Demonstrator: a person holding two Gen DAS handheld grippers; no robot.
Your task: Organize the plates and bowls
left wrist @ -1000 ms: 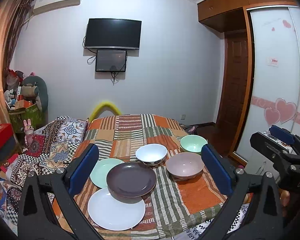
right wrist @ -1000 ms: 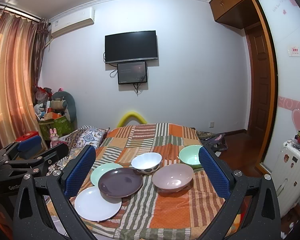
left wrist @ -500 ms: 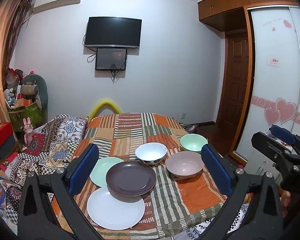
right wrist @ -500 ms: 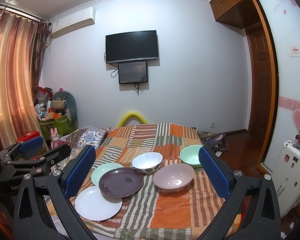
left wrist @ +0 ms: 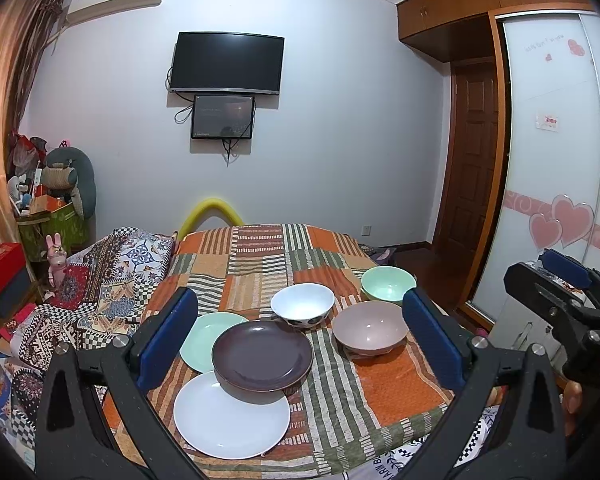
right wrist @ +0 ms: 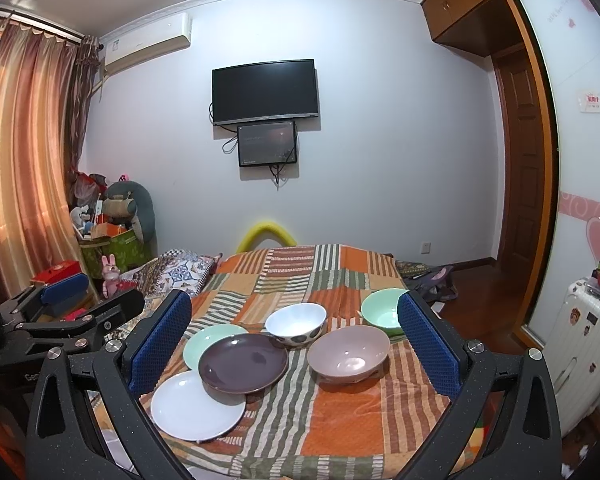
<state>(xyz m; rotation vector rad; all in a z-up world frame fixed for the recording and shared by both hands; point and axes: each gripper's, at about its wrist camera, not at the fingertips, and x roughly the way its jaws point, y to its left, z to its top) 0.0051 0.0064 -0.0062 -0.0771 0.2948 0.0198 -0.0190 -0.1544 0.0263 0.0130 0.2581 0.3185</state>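
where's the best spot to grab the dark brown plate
Probably its near right rim. The dark brown plate rests on the white plate and green plate, so that edge overhangs the cloth, leaving room for a finger beneath. Come in low from the front.

Lower centre: dark brown plate [left wrist: 262, 355] overlapping white plate [left wrist: 231, 416] and mint plate [left wrist: 204, 334]. Further right, upright and empty: white bowl [left wrist: 302, 305], mauve bowl [left wrist: 370, 328], mint bowl [left wrist: 388, 283].
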